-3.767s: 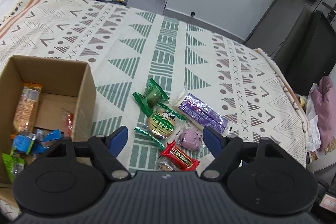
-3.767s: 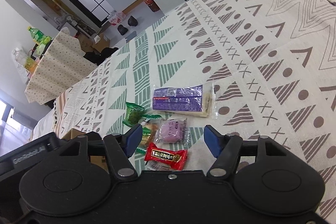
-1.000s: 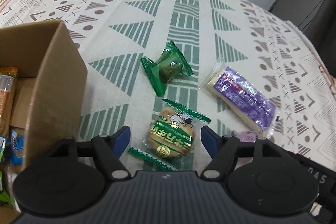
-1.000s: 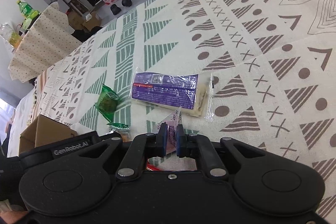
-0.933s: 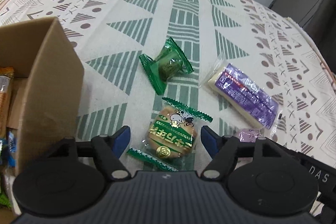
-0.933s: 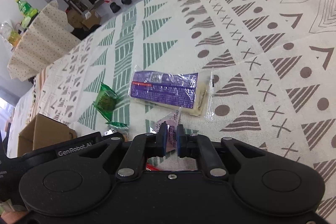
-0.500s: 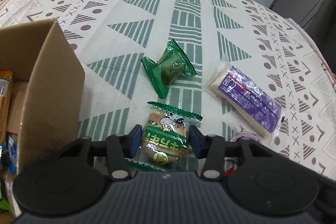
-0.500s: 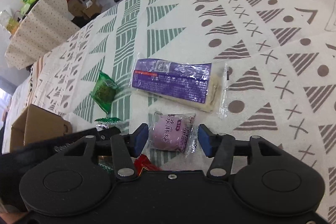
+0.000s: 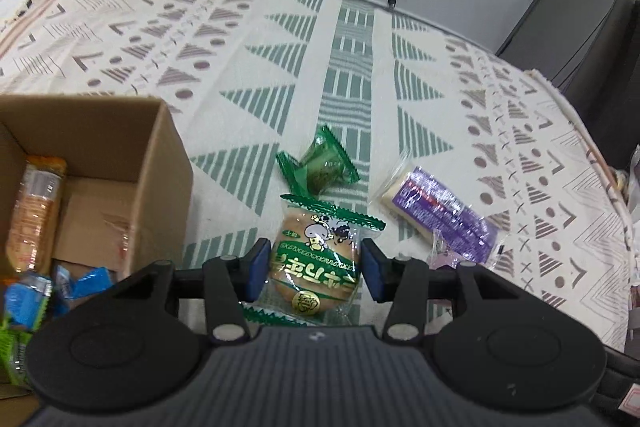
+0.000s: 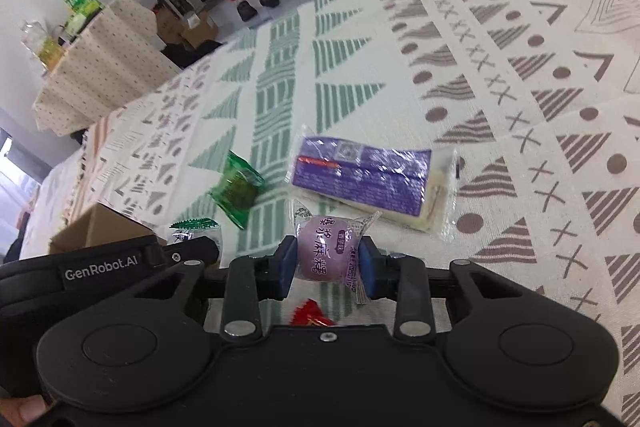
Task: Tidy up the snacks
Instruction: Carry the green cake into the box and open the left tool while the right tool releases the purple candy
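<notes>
Left gripper (image 9: 312, 267) clamped on round biscuit in green-edged clear wrapper (image 9: 316, 263), right of open cardboard box (image 9: 160, 163). Right gripper (image 10: 326, 261) pinching purple round sweet (image 10: 326, 253), near purple bar (image 10: 360, 179), presumably for boxing.

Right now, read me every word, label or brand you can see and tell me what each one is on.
"GenRobot.AI": on the left gripper's casing, seen from the right wrist.
Green round biscuit pack: upside-down characters, unreadable.
Purple mochi pack: sideways characters, not legible.
Purple bar wrapper: print too small.
</notes>
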Available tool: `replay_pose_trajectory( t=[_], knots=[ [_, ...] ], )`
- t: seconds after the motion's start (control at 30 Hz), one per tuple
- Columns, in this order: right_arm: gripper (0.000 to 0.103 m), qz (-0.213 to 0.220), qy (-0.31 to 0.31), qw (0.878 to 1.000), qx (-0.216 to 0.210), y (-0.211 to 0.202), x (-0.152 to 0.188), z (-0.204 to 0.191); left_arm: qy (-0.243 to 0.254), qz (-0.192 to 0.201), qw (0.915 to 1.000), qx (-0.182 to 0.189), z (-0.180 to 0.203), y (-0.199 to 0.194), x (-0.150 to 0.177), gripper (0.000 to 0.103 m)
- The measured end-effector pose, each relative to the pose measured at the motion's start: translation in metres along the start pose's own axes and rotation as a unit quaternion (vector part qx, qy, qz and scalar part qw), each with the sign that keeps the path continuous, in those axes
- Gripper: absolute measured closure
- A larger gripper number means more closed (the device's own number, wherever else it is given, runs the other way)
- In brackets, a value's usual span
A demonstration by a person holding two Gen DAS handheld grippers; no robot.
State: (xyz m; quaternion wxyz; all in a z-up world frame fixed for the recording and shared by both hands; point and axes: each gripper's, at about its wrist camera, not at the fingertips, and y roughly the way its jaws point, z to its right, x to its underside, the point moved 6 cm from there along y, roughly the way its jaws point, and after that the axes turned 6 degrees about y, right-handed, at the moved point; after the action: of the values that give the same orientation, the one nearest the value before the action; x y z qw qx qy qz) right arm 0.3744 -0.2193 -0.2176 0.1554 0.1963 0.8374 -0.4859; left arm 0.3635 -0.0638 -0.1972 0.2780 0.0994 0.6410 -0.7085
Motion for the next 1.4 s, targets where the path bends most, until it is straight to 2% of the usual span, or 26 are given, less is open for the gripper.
replay_pose_trajectory(
  t=[0.4, 0.77, 1.17, 1.4],
  knots=[
    [0.071, 0.034, -0.021, 0.998, -0.04, -0.029, -0.006, -0.036, -0.015, 0.05, 0.9986, -0.01, -0.017, -0.06, -0.011, 0.056],
    [0.071, 0.053, -0.05, 0.995, -0.066, -0.046, 0.002, -0.079, -0.04, 0.084, 0.9954, -0.023, -0.056, -0.105, -0.019, 0.055],
    [0.071, 0.061, -0.093, 0.99, -0.085, -0.05, 0.016, -0.125, -0.074, 0.091, 0.992, -0.046, -0.109, -0.127, -0.014, 0.055],
    [0.071, 0.059, -0.119, 0.987, -0.093, -0.048, 0.027, -0.149, -0.092, 0.09, 0.9906, -0.045, -0.133, -0.129, -0.012, 0.055]
  ],
)
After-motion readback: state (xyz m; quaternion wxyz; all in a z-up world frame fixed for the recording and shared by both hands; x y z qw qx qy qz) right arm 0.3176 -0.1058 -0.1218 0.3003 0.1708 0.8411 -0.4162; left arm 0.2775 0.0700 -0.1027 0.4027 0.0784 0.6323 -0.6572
